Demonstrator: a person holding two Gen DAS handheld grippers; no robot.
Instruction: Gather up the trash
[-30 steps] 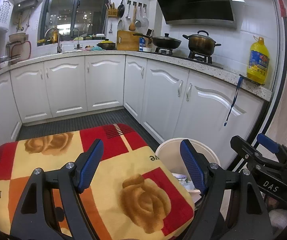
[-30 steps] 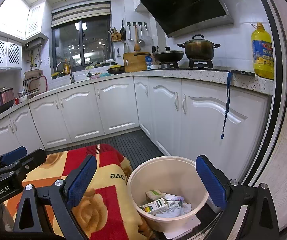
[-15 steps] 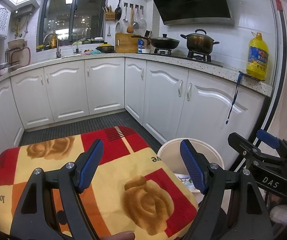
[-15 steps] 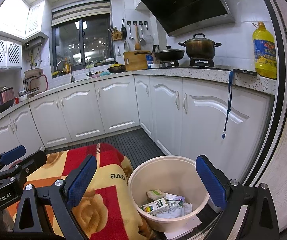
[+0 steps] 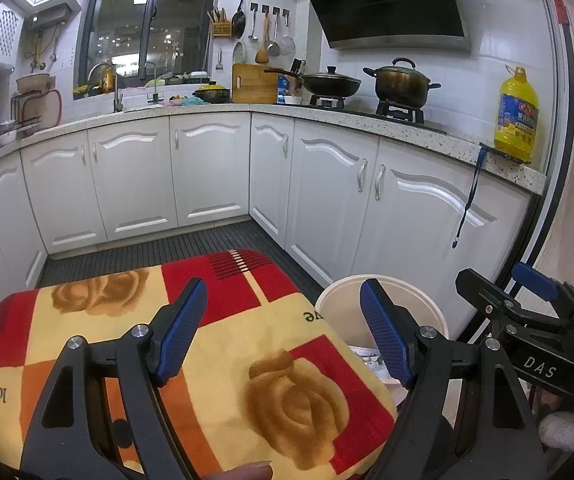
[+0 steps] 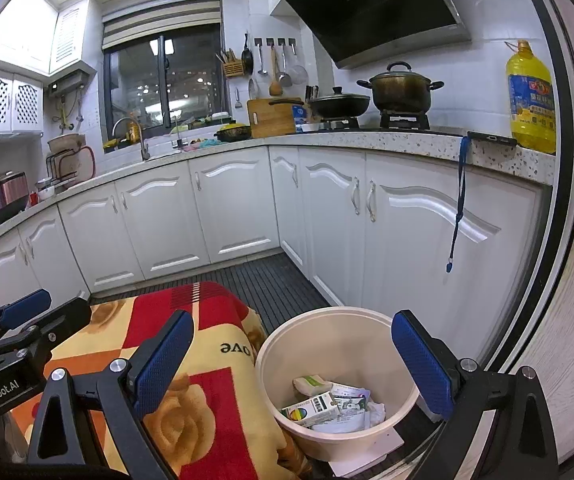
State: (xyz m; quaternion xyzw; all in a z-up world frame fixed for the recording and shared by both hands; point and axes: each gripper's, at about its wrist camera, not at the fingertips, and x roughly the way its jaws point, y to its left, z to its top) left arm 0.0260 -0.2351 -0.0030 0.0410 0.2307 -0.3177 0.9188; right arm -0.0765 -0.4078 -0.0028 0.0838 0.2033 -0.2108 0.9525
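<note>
White kitchen cabinets (image 6: 223,208) behind; left gripper (image 5: 283,332) spread wide, holding nothing, above the rose blanket (image 5: 247,360); right gripper (image 6: 293,364) gapes empty over the bin (image 6: 339,340), trash (image 6: 327,404) inside at 5 o'clock.

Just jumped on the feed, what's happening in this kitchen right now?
A person holds both grippers over a cloth-covered surface beside a cream trash bin. The left gripper and right gripper are both open and hold nothing. The bin already contains a small carton and crumpled papers. No loose trash shows on the cloth, so collecting looks largely done.
</note>
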